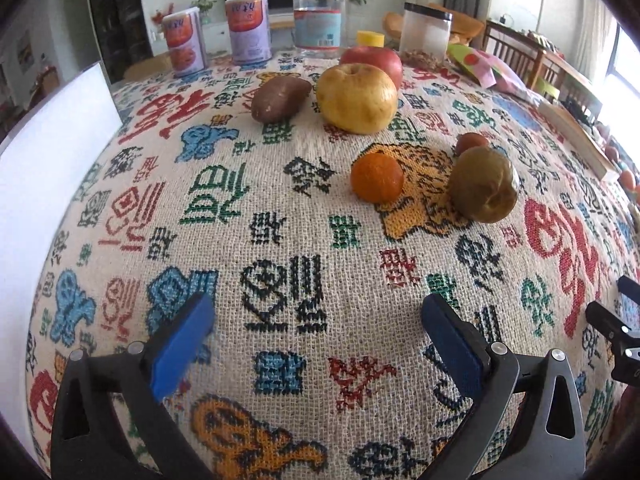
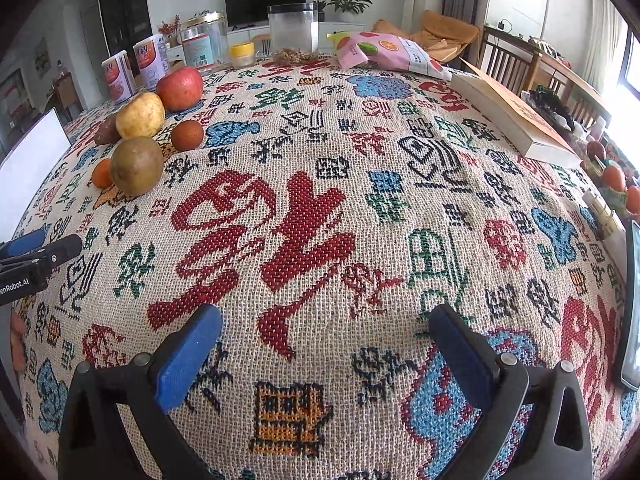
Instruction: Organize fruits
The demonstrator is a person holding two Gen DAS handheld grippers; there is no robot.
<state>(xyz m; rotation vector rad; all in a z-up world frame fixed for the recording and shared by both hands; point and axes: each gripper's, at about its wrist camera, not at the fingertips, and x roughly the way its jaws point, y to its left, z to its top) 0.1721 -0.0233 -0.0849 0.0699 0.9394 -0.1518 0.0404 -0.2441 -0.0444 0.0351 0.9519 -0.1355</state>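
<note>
**Risks before first grasp: both grippers empty, fruit loose on cloth**

Left gripper: jaws wide, nothing between them, low over the table. Right gripper: likewise wide and empty, well apart from the fruit.

Fruit sits in a loose cluster ahead of the left gripper: orange nearest, greenish pear just beside it, small brown fruit behind. Further back: yellow pear, sweet potato beside it, red apple behind and apparently touching the pear.

Likely failure modes:
- Round fruit on woven cloth; a glancing finger would probably roll the orange away.
- Close spacing: jaws closing on one fruit may knock its neighbour.
- No bowl or tray is identifiable, so the destination is unclear.
- The jars behind the apple could be struck on a long reach.
</note>
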